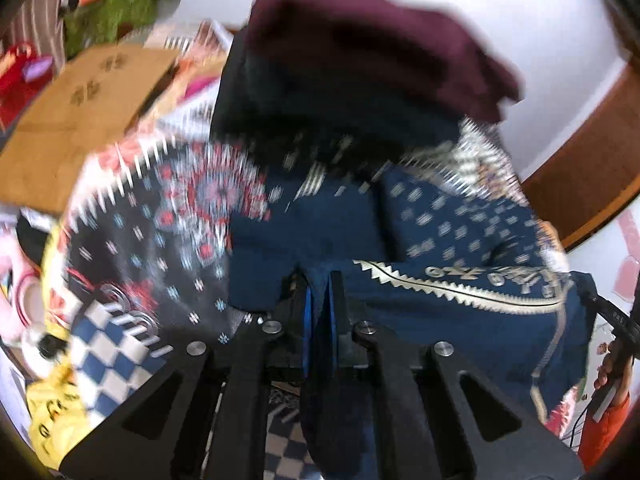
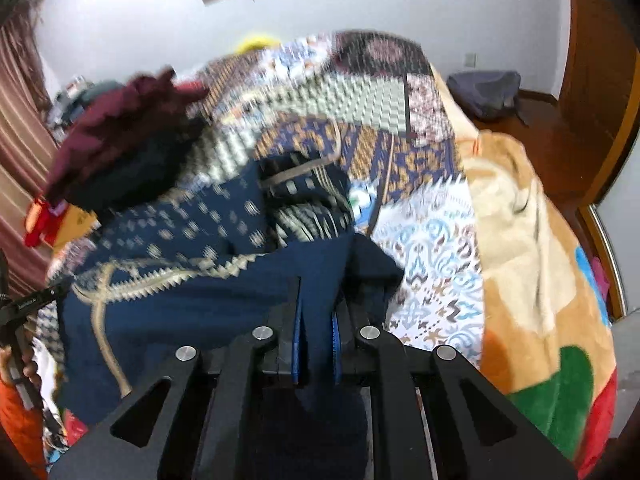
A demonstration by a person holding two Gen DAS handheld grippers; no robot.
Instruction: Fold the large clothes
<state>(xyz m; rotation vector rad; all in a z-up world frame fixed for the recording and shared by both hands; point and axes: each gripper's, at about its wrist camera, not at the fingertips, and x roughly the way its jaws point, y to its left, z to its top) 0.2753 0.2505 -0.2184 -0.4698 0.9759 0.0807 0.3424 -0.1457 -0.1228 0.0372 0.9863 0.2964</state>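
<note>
Cloth filled both views: a navy garment (image 1: 460, 240) with pale dots and a toothed cream trim lay bunched on the patterned bedspread (image 2: 432, 240). The left gripper (image 1: 319, 292) pinched a fold of the garment between its nearly closed jaws. The right gripper (image 2: 316, 312) pinched another fold of it the same way. A maroon cloth (image 1: 372, 40) sat heaped just beyond the garment. A cardboard box (image 1: 88, 120) stood left of the garment, and a tan blanket (image 2: 532, 240) lay right of it. Both pictures were blurred.
</note>
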